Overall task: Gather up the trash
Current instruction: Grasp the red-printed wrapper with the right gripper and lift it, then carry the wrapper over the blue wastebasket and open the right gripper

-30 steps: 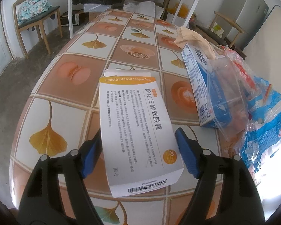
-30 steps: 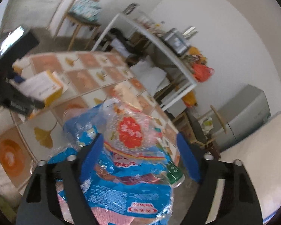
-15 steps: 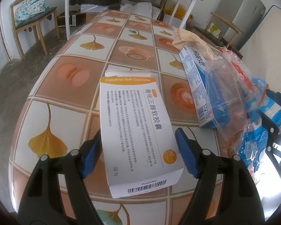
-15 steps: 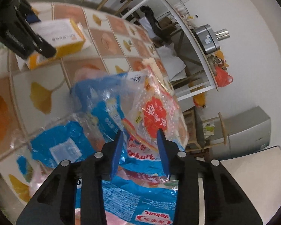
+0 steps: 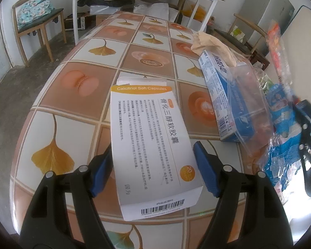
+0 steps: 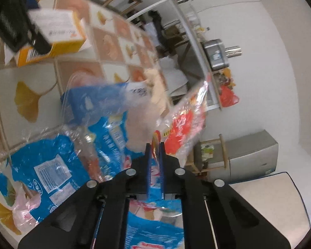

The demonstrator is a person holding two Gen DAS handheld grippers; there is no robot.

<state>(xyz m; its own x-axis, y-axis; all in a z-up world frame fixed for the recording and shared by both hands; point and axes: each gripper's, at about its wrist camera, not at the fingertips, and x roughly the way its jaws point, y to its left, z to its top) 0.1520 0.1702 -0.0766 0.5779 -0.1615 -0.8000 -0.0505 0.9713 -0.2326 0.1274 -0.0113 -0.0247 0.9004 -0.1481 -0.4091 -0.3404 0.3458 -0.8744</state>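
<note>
**Red-printed wrapper pinched, medicine carton clamped**

A white cardboard medicine carton (image 5: 153, 145) with an orange band at its far end, dense black print and a barcode on its near end is clamped between the blue pads of the left gripper (image 5: 153, 166). The carton is held above the tiled table (image 5: 76, 95), whose squares are printed with yellow ginkgo leaves and peach-coloured pastries, and its open flap is seen at the far end. In the right wrist view an orange side face of the same carton is shown.

The jaws of the right gripper (image 6: 154, 147) have just been closing, and its blue fingers (image 6: 147, 166) are now pressed nearly together on a thin, crinkled clear plastic wrapper printed in red and white (image 6: 182, 124). The wrapper is lifted at the table's right edge, its far end standing up above the other trash.

Beside it a crumpled blue-and-white plastic packaging bag (image 6: 49, 166) with a white label panel is spread on the table. A blue-and-white cardboard box (image 5: 219, 95) is lying partly inside a clear plastic bag (image 5: 248, 108), and a crumpled beige paper (image 5: 211, 45) is resting at the box's far end. A wooden chair (image 5: 35, 18) with a patterned cushion is seen on the floor beyond the table.
</note>
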